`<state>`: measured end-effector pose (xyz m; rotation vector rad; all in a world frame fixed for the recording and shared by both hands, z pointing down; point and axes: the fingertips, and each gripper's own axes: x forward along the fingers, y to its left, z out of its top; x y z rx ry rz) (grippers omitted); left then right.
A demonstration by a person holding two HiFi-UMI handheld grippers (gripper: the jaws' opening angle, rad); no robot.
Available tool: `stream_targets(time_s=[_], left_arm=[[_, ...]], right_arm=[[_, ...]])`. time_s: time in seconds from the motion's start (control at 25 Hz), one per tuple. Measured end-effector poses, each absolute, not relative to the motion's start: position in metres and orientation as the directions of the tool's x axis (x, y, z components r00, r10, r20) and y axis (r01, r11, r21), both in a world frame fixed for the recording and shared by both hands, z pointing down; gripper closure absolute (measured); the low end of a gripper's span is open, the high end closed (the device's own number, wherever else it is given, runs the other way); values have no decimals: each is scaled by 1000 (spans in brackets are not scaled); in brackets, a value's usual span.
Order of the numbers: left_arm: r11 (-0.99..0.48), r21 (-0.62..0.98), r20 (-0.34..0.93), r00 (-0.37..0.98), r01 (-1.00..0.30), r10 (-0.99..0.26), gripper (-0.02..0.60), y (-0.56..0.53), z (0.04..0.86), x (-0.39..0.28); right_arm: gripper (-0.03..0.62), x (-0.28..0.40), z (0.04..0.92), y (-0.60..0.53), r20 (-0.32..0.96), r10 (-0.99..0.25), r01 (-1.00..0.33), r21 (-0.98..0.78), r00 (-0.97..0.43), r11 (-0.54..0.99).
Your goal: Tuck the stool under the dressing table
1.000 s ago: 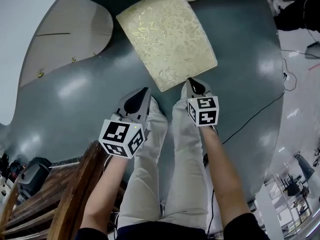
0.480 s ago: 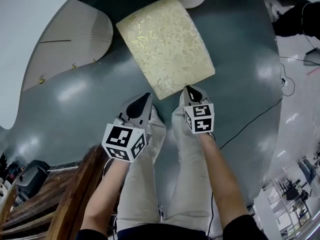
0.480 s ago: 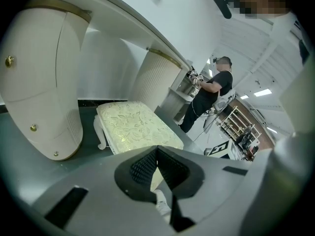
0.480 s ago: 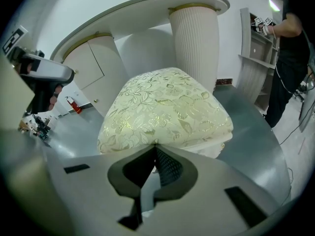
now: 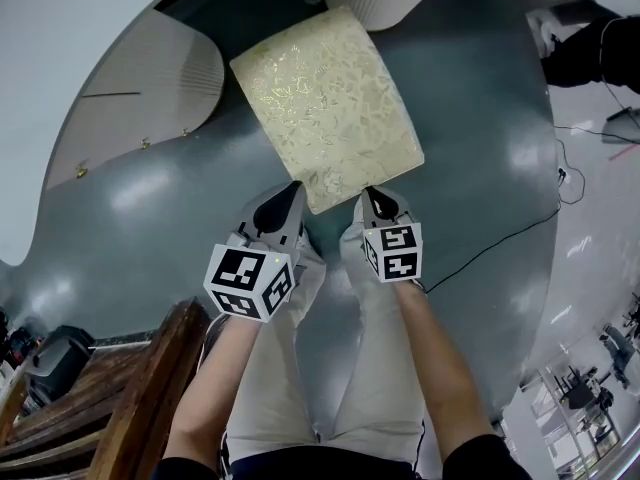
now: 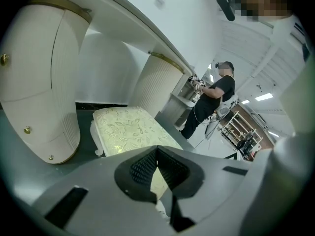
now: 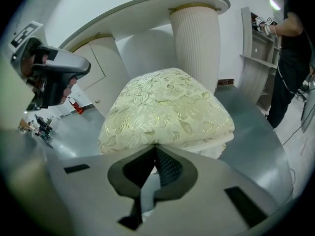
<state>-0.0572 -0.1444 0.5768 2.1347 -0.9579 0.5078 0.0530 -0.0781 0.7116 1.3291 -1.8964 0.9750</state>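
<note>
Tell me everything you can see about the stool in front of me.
The stool has a rectangular padded seat in cream fabric with a shiny gold leaf pattern, on a white base with one short curved leg showing. It stands upright on the glossy grey floor, its far end at the opening between the dressing table's ribbed white pedestals. The right gripper, jaws together, sits against its near edge. The left gripper, also shut, is at its near corner.
</note>
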Motion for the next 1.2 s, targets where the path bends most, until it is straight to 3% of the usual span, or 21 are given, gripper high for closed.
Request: stream_targets(time_s=[1.2], left_arm=[[-398, 451, 611, 602, -799, -515, 570, -80, 585, -58]], right_arm=[[582, 54, 712, -81, 788, -515, -933, -208, -337, 294]])
